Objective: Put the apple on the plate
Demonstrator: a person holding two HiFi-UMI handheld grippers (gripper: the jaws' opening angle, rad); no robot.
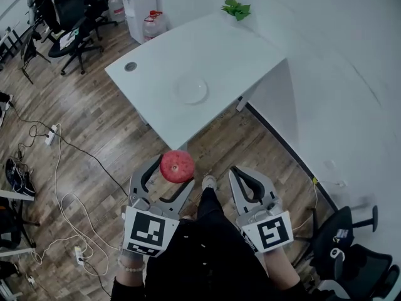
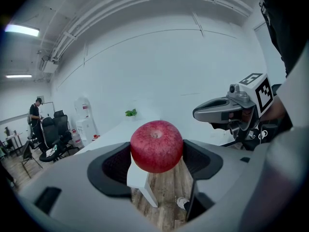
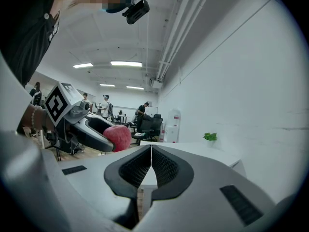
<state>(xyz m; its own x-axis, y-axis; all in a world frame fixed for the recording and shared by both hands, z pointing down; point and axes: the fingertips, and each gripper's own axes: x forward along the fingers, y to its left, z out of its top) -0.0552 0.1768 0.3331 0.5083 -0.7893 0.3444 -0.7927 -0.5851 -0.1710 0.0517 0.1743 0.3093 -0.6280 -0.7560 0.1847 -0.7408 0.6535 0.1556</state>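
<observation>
Closest in, at the bottom middle of the head view, is the person's black clothing [image 1: 207, 256], with a gripper on either side. The left hand-held gripper [image 1: 173, 172], lower left of centre, pinches the red apple [image 1: 177, 166] between its two padded jaws. Its own view shows the apple wedged between the pads with its stem dimple facing the camera, held in the air above the wooden floor [image 1: 94, 118]. The right hand-held gripper [image 1: 250, 175], lower right of centre, has its jaws pressed together, pad against pad. The white table [image 1: 238, 49] fills the upper middle of the frame, well apart from both grippers. The clear plate [image 1: 191, 90] sits on it toward its nearer edge. A small green plant [image 1: 236, 9] stands at the table's far end. Black office chairs [image 1: 78, 17] stand in the upper left corner, and cables [image 1: 56, 168] trail across the floor along the left side.
</observation>
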